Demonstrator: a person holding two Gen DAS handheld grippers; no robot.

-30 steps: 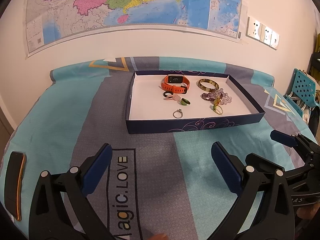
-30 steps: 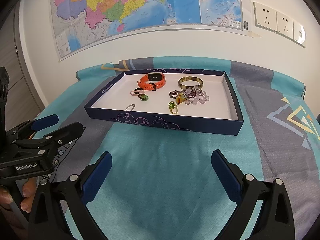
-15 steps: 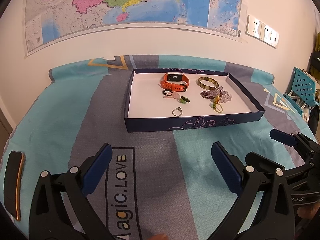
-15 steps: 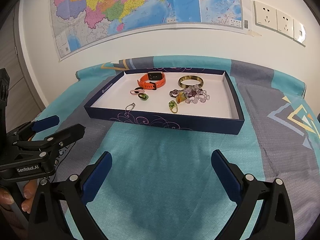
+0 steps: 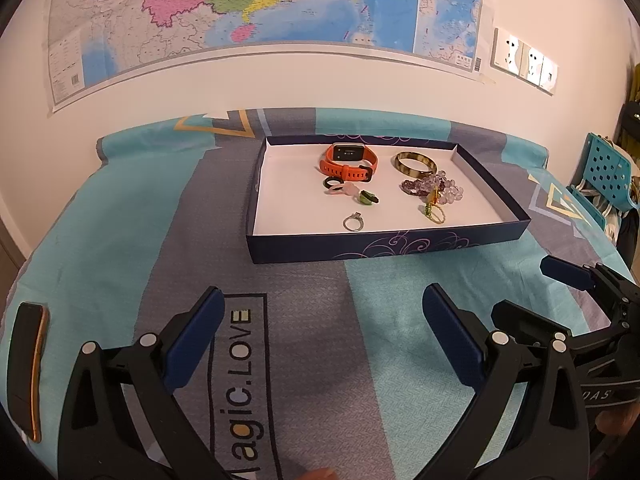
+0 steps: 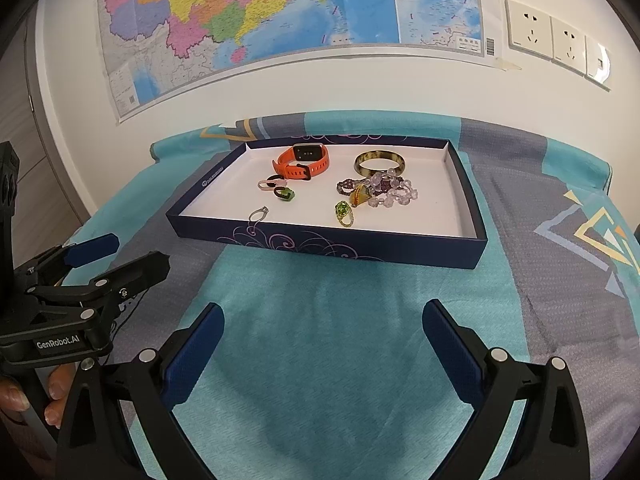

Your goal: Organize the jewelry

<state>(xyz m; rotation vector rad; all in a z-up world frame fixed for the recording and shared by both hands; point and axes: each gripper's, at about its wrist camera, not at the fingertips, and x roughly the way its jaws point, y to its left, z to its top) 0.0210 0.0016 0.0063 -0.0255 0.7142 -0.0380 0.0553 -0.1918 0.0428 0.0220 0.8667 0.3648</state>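
A dark blue box lid (image 5: 360, 246) (image 6: 320, 242) with a white inside lies on the cloth. In it are an orange watch (image 5: 349, 162) (image 6: 302, 161), a brown bangle (image 5: 414, 163) (image 6: 379, 162), a heap of bead bracelets (image 5: 434, 190) (image 6: 384, 191), a silver ring (image 5: 353, 222) (image 6: 258, 214), a green-stone ring (image 5: 367, 198) (image 6: 285, 193) and a yellow-green ring (image 5: 434, 213) (image 6: 344, 214). My left gripper (image 5: 320, 338) (image 6: 116, 256) is open and empty, well short of the lid. My right gripper (image 6: 322, 350) (image 5: 532, 292) is open and empty, also short of it.
A teal and grey cloth (image 5: 100, 216) covers the table. A dark phone with an orange edge (image 5: 25, 372) lies at the near left. A wall with a map (image 5: 240, 8) and sockets (image 6: 552, 36) stands behind. A teal chair (image 5: 604, 172) stands at the right.
Both grippers have drawn back slightly, so the lid looks a little farther off. Nothing in the lid has moved and both grippers stay open.
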